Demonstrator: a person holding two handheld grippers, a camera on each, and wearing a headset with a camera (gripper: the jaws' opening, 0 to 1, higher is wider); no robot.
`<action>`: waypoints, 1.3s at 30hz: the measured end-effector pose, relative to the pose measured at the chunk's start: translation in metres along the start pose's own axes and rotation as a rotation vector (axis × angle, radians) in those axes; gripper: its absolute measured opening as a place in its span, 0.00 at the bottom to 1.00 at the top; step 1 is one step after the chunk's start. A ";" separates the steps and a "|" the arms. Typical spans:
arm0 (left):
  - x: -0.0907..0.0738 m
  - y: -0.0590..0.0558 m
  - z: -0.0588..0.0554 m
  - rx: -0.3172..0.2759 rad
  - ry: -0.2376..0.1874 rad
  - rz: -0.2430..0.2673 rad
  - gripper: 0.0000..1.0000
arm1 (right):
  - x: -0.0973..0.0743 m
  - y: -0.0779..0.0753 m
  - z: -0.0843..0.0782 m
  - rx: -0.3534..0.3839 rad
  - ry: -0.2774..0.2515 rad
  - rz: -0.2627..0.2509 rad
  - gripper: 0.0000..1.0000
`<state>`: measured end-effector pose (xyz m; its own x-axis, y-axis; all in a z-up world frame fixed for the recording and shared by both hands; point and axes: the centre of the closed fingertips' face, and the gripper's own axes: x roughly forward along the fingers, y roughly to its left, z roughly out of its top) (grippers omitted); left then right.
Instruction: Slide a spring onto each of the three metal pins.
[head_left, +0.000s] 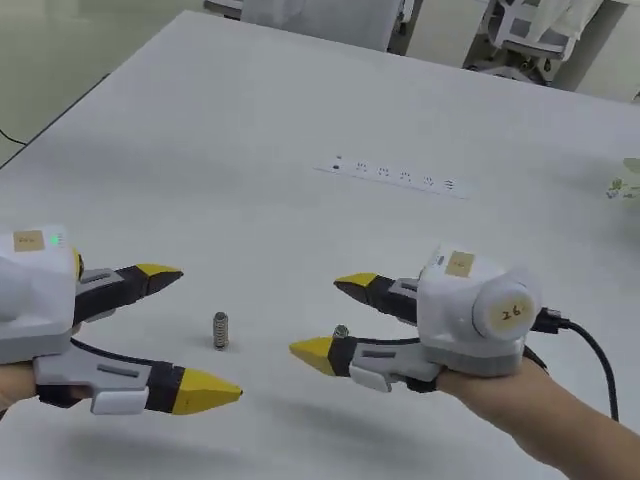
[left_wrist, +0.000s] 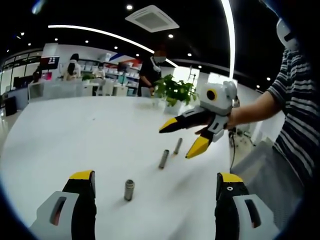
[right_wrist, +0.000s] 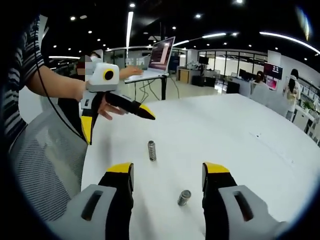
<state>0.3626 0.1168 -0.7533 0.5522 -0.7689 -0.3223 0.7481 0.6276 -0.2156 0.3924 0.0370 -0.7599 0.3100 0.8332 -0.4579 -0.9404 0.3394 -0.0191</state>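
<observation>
Currently the left gripper (head_left: 190, 330) and the right gripper (head_left: 328, 316) are held over the white table (head_left: 300, 120), tips pointed toward each other. Both are spread wide, and nothing is gripped by either. A spring (head_left: 221, 330) is stood upright on the table between them, nearer the left gripper's tips. A short metal pin (head_left: 341, 332) is seen just beside the right gripper's lower jaw. In the left gripper view a second pin (left_wrist: 178, 145) is seen just beyond it, under the right gripper.
</observation>
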 end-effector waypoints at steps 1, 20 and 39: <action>0.001 -0.001 0.001 0.004 0.000 -0.001 0.98 | -0.004 -0.003 -0.002 0.010 -0.004 -0.014 0.57; -0.002 -0.002 0.001 0.018 -0.003 0.020 0.98 | -0.076 -0.023 -0.045 0.118 -0.039 -0.165 0.96; -0.013 -0.004 -0.004 0.019 0.017 0.035 0.98 | -0.110 -0.023 -0.070 0.183 -0.050 -0.231 0.99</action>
<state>0.3511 0.1248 -0.7523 0.5717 -0.7446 -0.3447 0.7357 0.6512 -0.1864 0.3702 -0.0928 -0.7711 0.5239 0.7433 -0.4159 -0.8045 0.5922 0.0450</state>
